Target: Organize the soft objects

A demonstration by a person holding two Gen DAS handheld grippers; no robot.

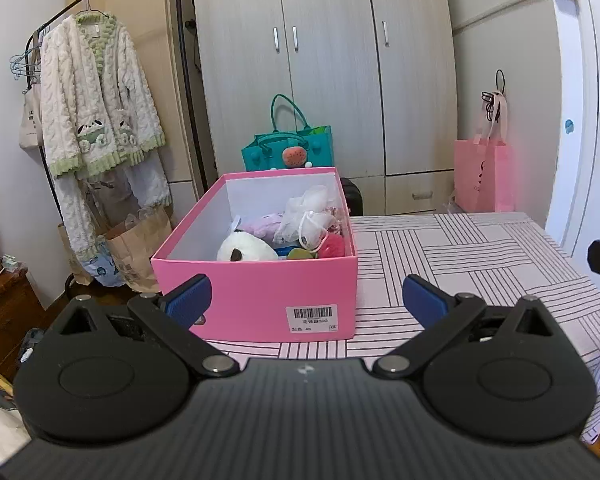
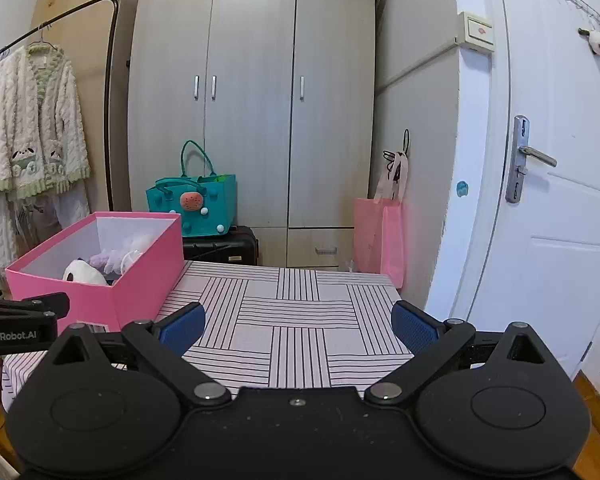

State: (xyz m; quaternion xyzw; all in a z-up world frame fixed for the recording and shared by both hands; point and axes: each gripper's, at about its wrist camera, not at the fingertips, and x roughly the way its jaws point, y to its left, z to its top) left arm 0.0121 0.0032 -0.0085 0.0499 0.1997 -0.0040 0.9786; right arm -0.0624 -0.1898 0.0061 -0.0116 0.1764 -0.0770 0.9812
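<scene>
While both the left gripper point(image 1: 306, 300) and the right gripper point(image 2: 298, 326) are held with fingers spread wide and nothing between them, the pink box point(image 1: 256, 280) is seen at the left of the striped tablecloth point(image 2: 300, 320), filled with a white plush point(image 1: 246, 250) and other soft items.

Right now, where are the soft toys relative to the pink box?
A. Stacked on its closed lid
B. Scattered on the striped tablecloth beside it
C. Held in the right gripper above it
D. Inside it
D. The white plush and the other soft items lie inside the open pink box, while the left gripper and right gripper are both open and hold nothing.
</scene>
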